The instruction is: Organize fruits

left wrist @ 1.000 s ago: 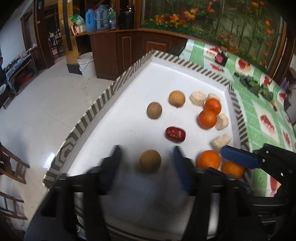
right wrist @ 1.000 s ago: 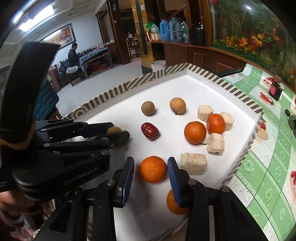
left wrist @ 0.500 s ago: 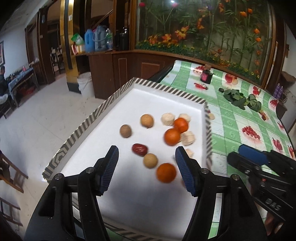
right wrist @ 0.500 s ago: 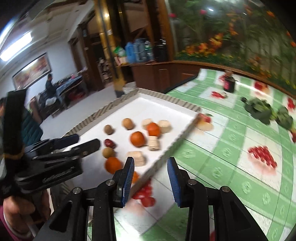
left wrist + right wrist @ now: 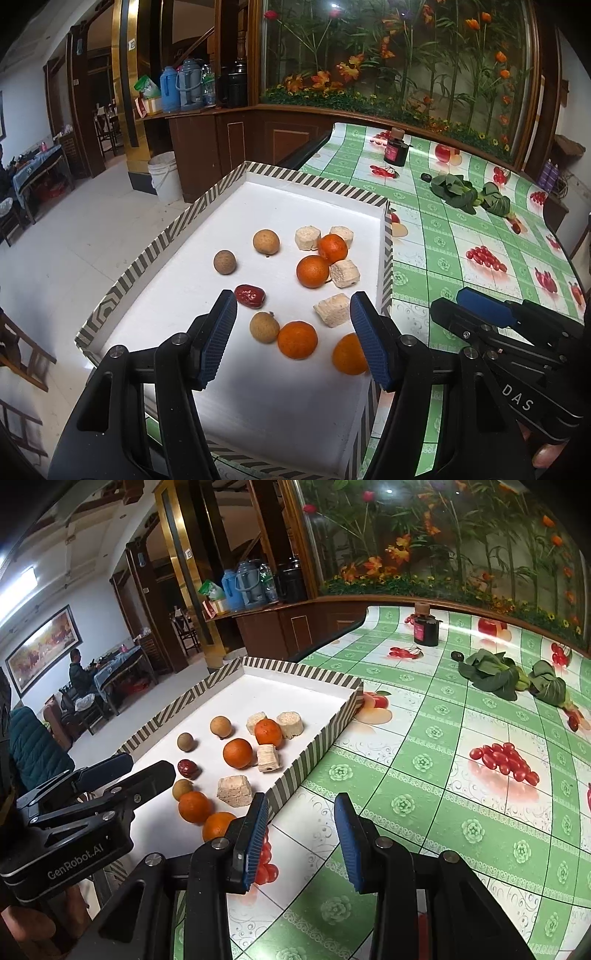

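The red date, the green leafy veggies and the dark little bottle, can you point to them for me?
red date [image 5: 250,296], left wrist view, middle of its wrinkled skin.
green leafy vegetables [image 5: 491,674], right wrist view, a broad dark leaf.
dark bottle [image 5: 426,629], right wrist view, its pink label.

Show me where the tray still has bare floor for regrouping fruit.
Free: the tray's far end beyond the two far longans, and the left strip along the striped wall. Crowded: the right side and near middle, with oranges and pale chunks.
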The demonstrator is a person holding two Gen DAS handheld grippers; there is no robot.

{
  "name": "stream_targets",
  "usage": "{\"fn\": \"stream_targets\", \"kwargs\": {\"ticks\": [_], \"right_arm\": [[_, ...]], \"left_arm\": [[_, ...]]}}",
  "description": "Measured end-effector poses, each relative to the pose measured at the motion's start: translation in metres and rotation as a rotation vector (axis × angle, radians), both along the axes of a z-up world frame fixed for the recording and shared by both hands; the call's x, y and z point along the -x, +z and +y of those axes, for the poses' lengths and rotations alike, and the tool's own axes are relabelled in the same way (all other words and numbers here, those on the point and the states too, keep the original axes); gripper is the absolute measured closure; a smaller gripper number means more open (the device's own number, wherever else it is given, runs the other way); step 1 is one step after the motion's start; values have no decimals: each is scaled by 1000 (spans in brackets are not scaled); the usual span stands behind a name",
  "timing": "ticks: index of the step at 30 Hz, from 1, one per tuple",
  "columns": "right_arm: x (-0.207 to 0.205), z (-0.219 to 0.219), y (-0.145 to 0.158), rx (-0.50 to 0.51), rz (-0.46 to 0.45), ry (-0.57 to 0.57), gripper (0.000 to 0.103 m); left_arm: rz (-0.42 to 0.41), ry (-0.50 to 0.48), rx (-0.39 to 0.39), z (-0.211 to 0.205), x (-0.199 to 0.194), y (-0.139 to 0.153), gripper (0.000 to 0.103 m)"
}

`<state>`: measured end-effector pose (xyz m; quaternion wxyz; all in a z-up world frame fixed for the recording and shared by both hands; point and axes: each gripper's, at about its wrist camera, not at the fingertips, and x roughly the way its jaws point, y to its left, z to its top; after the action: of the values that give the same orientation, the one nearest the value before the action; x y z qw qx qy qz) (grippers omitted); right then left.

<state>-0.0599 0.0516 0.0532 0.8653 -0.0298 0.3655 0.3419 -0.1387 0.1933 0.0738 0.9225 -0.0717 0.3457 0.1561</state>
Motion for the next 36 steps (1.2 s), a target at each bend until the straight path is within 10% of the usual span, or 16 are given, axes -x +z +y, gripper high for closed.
{"fn": "stream_targets", "kwargs": {"ticks": [36], "right_arm": [[6, 19, -3, 41, -2, 48, 67]], "left_arm": [[28, 28, -1, 6, -1, -5, 39]]}}
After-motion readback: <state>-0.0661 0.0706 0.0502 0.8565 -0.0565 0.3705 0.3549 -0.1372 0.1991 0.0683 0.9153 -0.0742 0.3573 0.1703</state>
